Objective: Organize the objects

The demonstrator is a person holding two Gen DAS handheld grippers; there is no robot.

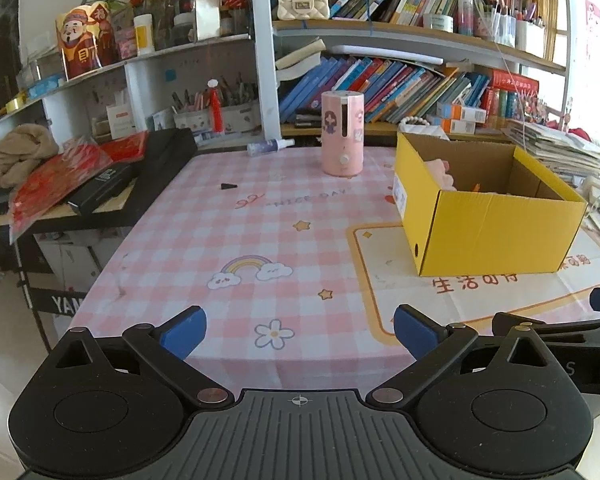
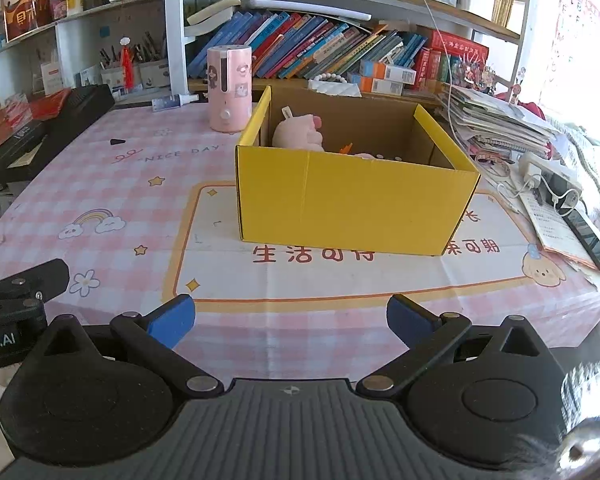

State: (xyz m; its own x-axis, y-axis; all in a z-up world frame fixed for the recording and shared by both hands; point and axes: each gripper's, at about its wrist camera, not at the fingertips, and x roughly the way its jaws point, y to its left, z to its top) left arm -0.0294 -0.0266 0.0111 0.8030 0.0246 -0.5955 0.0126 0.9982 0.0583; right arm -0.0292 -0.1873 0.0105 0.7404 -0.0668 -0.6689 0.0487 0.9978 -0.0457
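The yellow cardboard box [image 2: 356, 200] stood open-topped in the centre of the right wrist view, on a cream printed mat [image 2: 380, 280] with an orange border that lay over the pink checked tablecloth [image 2: 112, 184]. Inside the box, against its left wall, a pink plush toy [image 2: 298, 132] showed above the front rim, with a small orange piece [image 2: 346, 147] just to its right; what else lay on the box floor was hidden by the front wall. In the left wrist view the same box sat in the right half of the frame, only the top of the plush visible.

Just behind the box's left rear corner stood an upright pink cylinder-shaped appliance [image 2: 230, 88] with cartoon stickers and a round knob low on its front. A small spray bottle [image 2: 174, 101] lay on its side to the left of it, near the table's far edge, and a tiny black cone-shaped piece [image 2: 117, 141] rested alone on the cloth further left.

The right gripper [image 2: 292, 320] hovered at the bottom of its frame over the table's near edge, its 2 blue-padded fingers spread wide with nothing between them. The left gripper [image 1: 300, 330] was likewise spread wide and empty, low in its frame above the near left part of the cloth.

A crowded bookshelf [image 2: 340, 52] filled the upper part of both views, and stacked papers [image 2: 500, 120] sat to the right of the box.
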